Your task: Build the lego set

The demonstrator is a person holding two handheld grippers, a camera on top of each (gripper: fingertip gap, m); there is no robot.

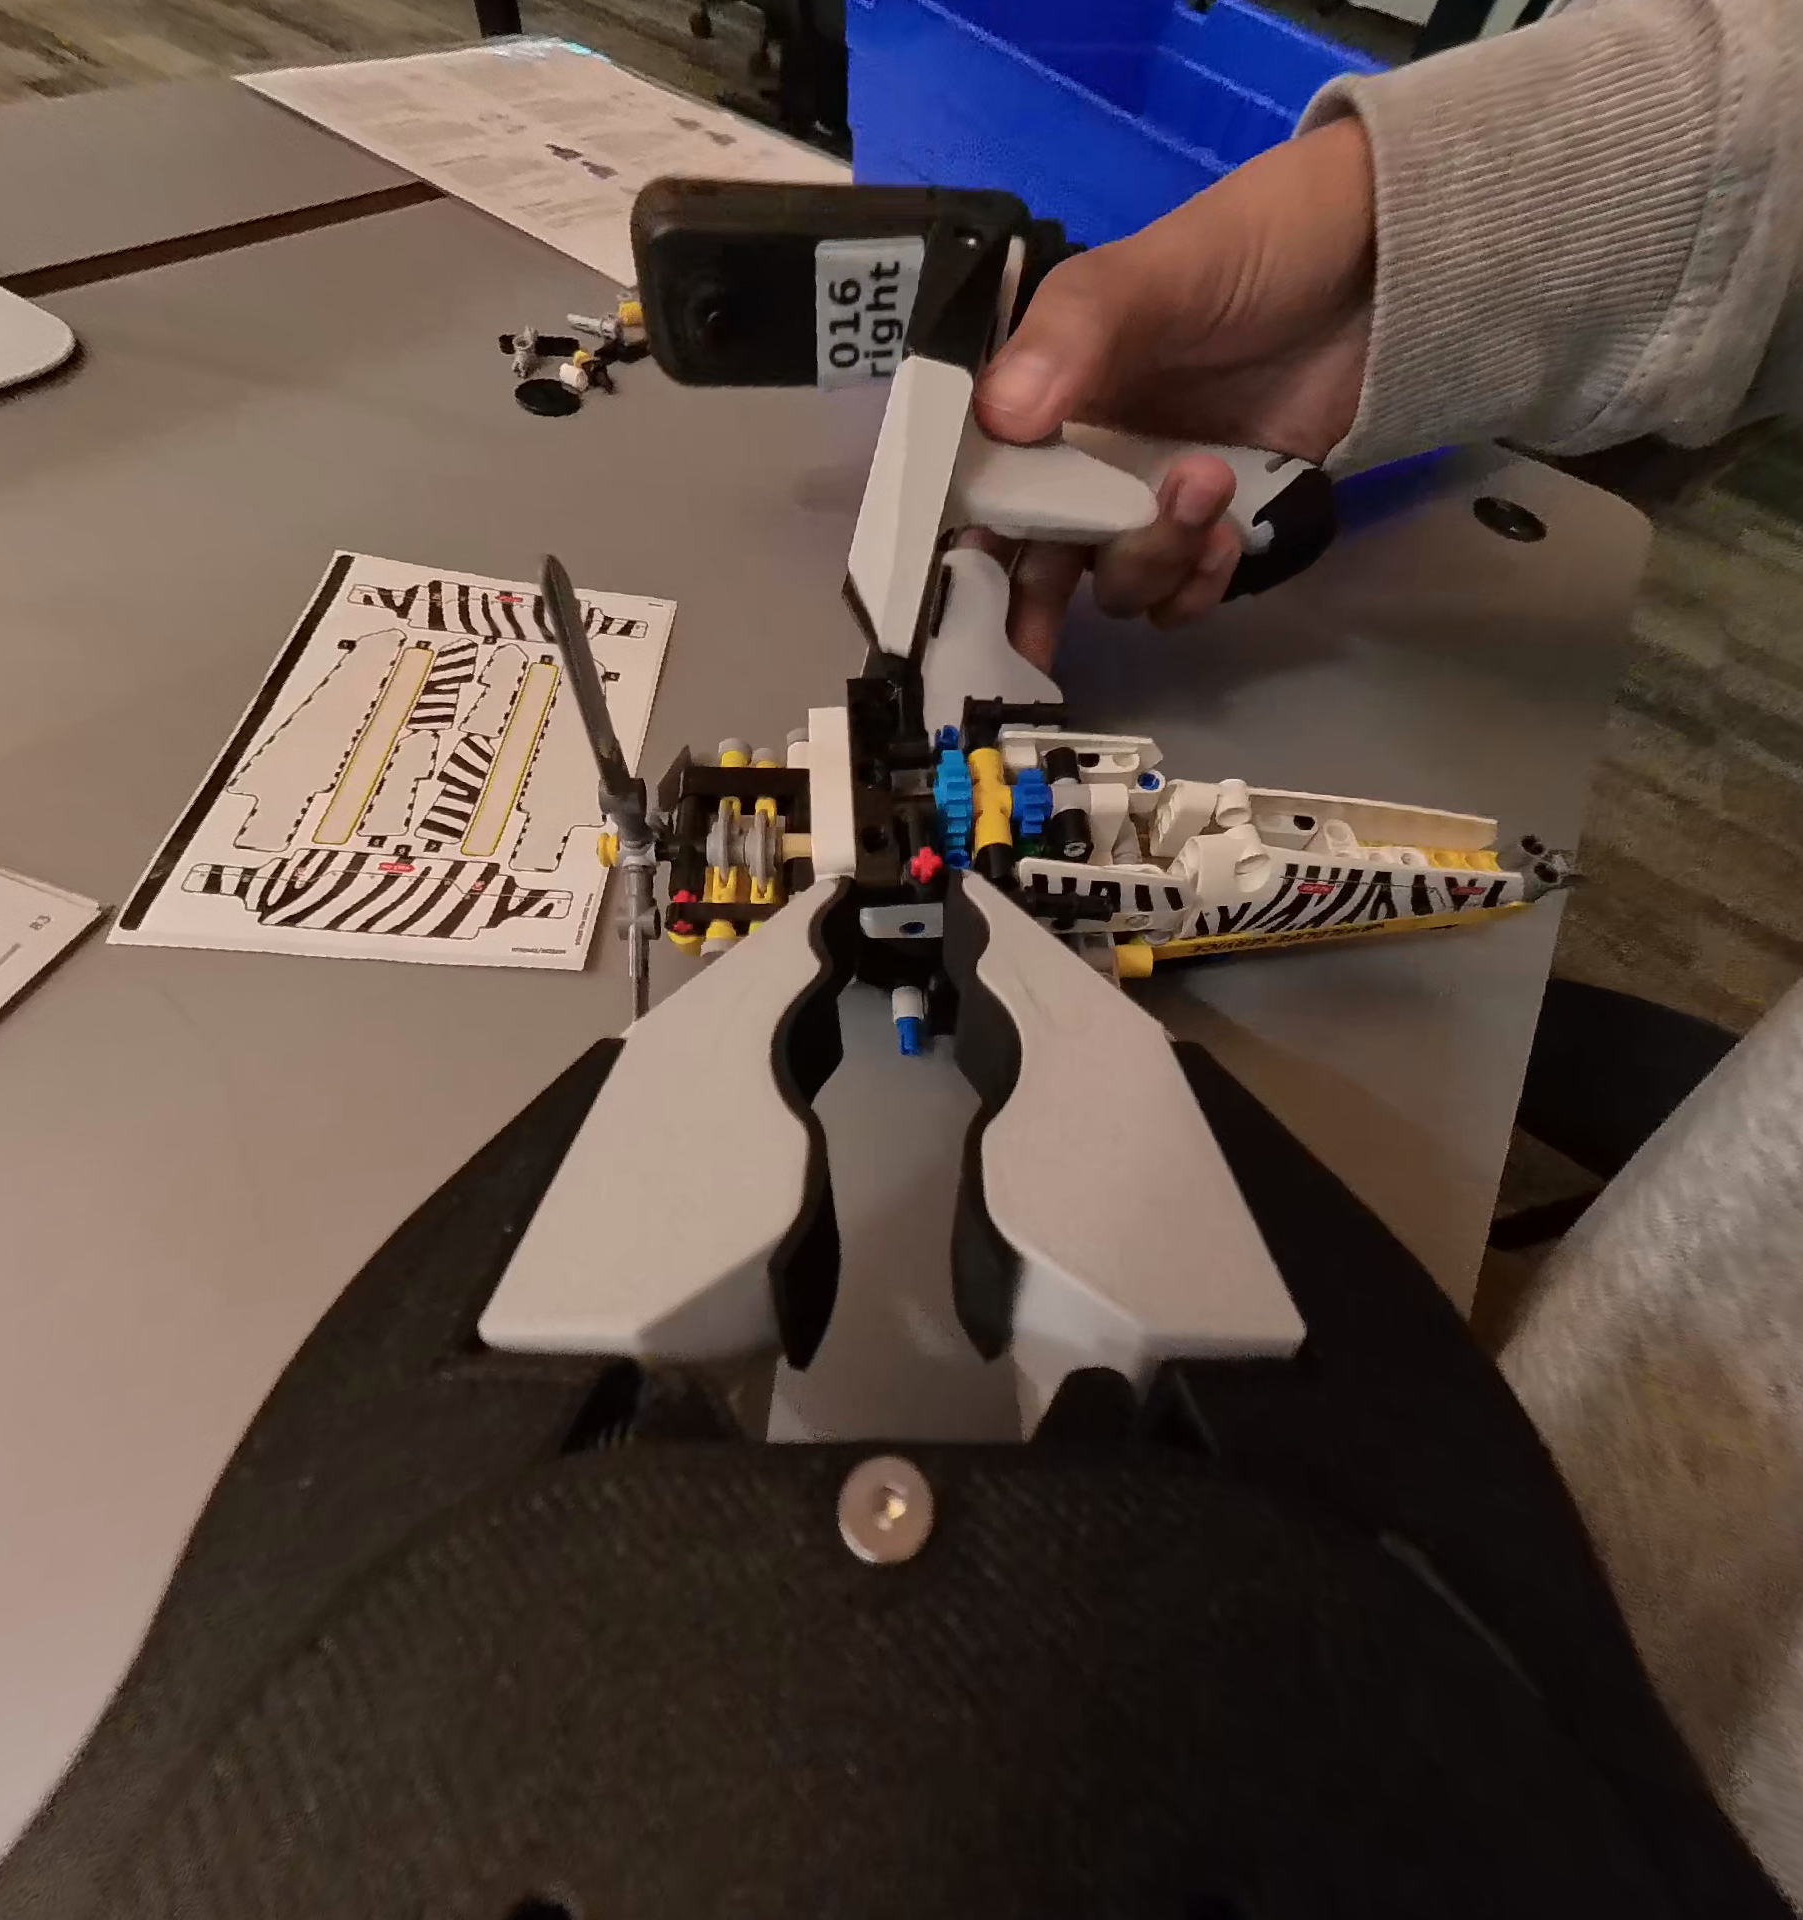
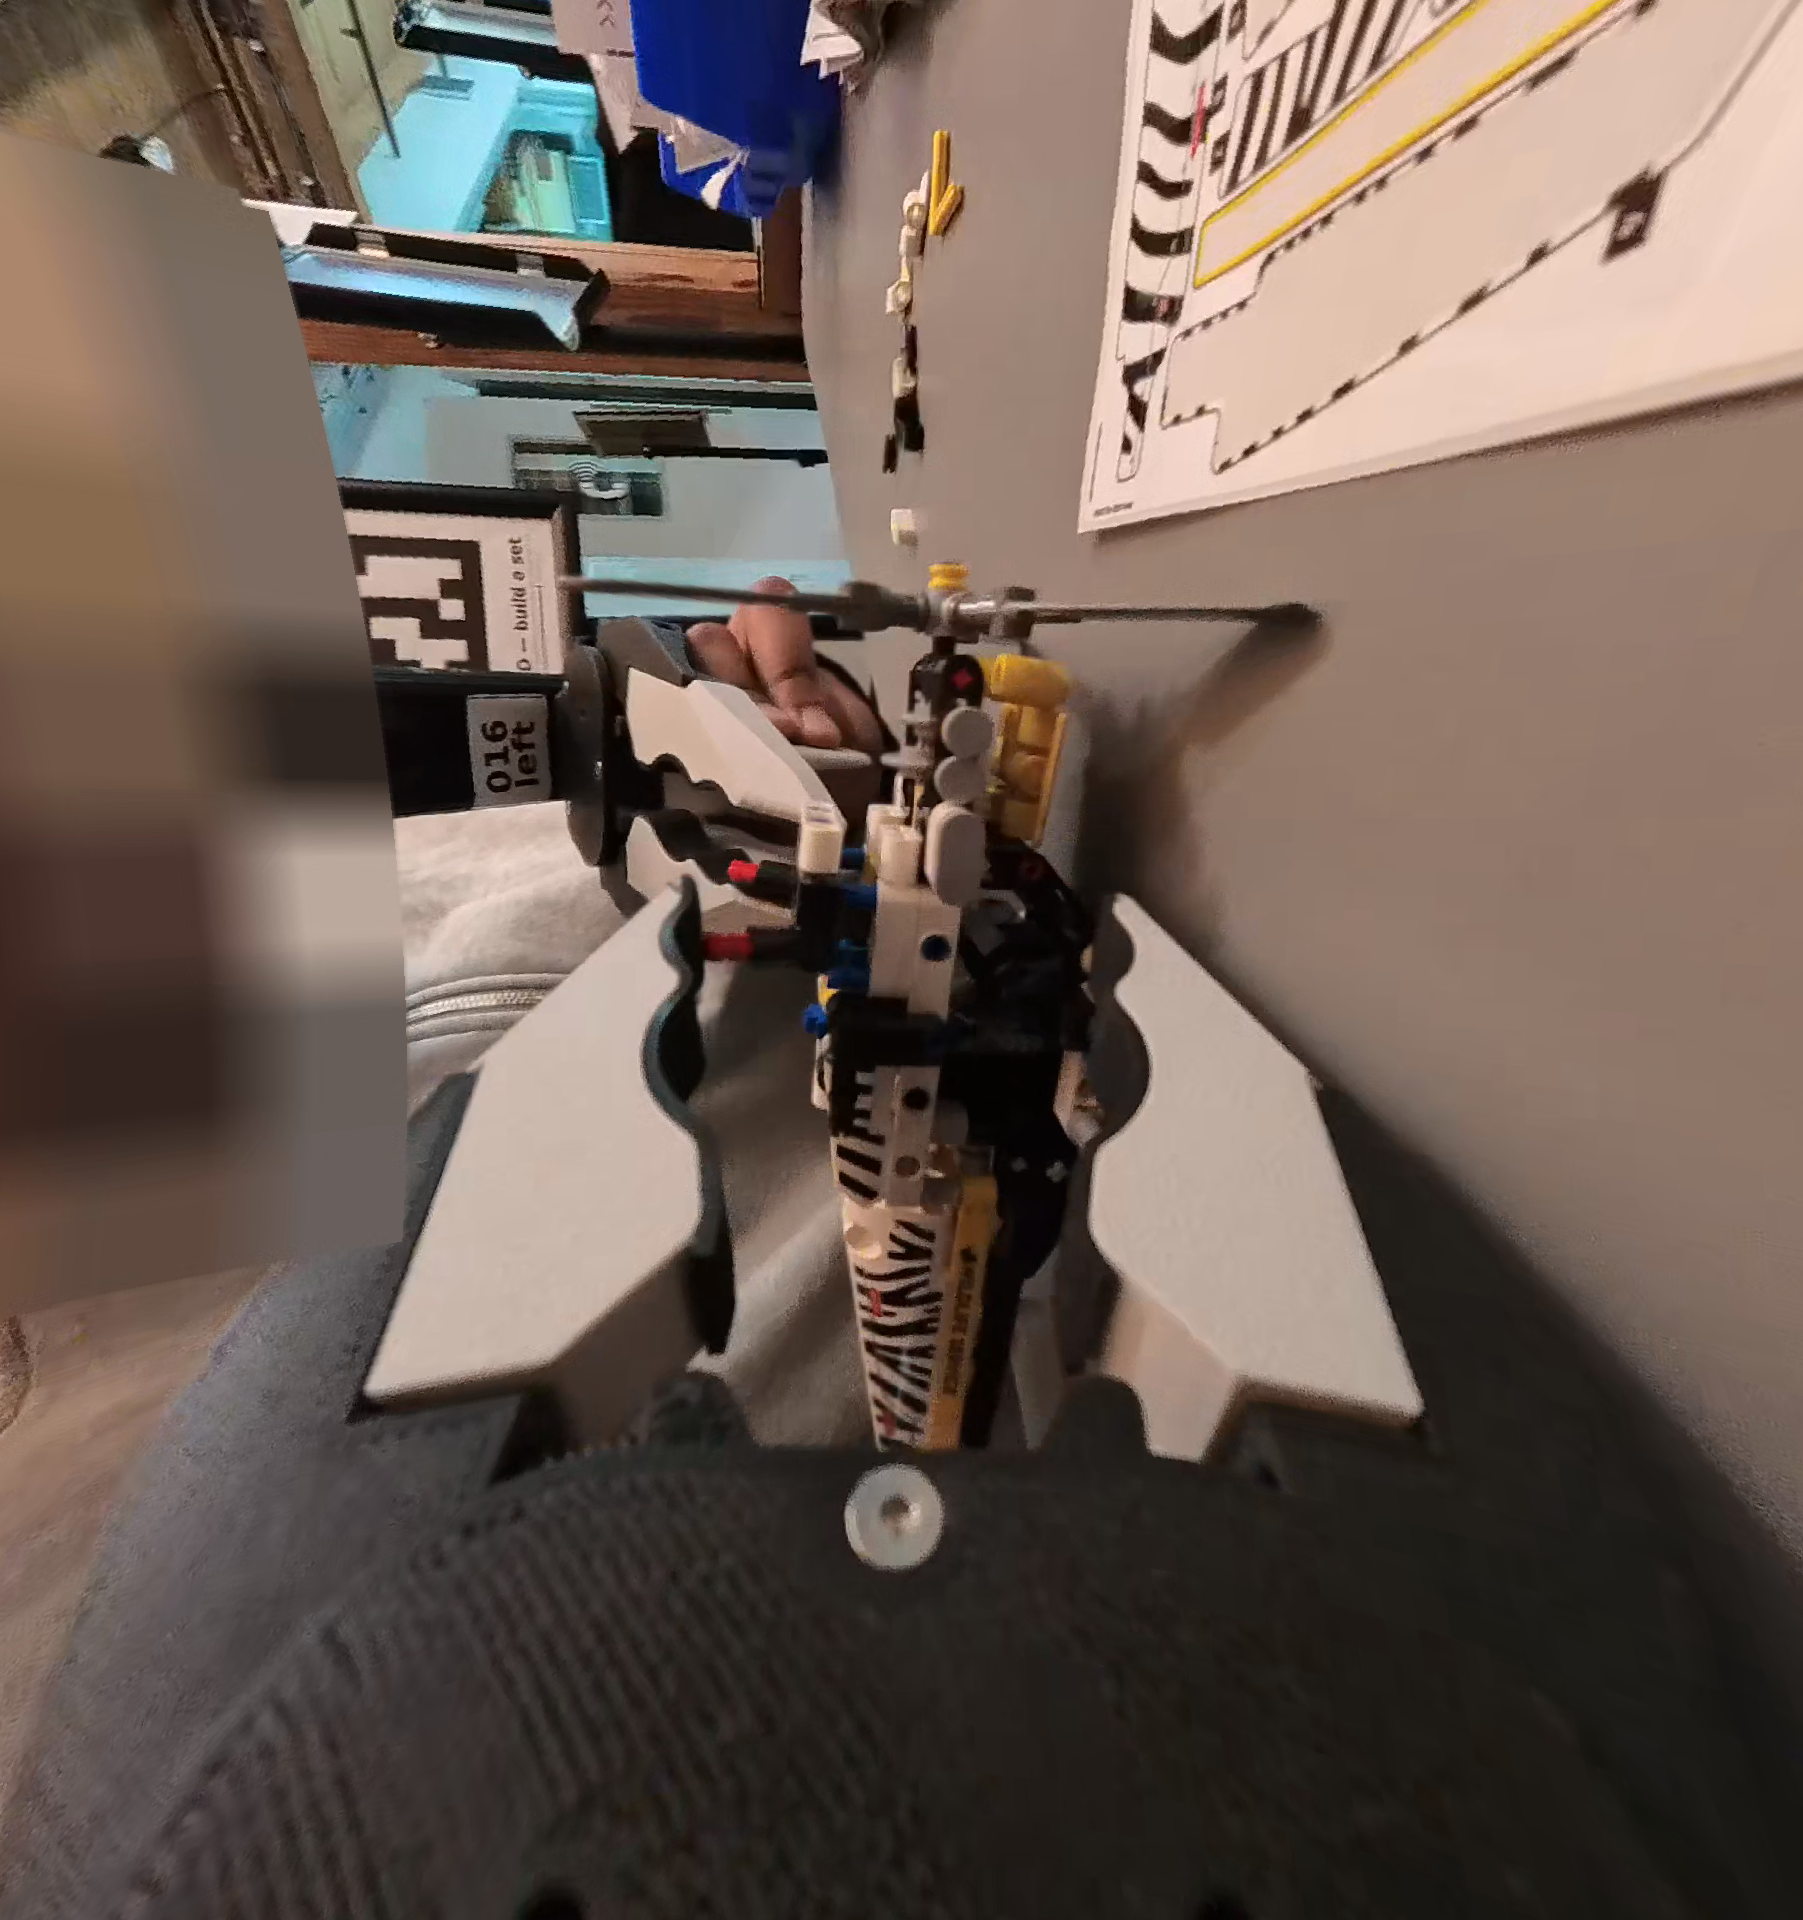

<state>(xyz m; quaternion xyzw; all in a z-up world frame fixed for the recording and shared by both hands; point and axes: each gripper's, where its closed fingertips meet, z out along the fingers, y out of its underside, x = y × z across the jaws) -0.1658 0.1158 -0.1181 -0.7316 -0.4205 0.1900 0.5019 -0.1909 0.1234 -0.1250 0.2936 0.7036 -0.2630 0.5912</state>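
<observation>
Right now your left gripper (image 1: 897, 935) clamps the lego model (image 1: 980, 831) mid-body, its long axis running left-right, while your right gripper (image 2: 897, 997) straddles it, jaws apart.

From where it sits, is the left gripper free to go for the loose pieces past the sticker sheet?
Probably not directly: the left gripper is at the lego model, and the right gripper stands between it and the loose pieces.
</observation>
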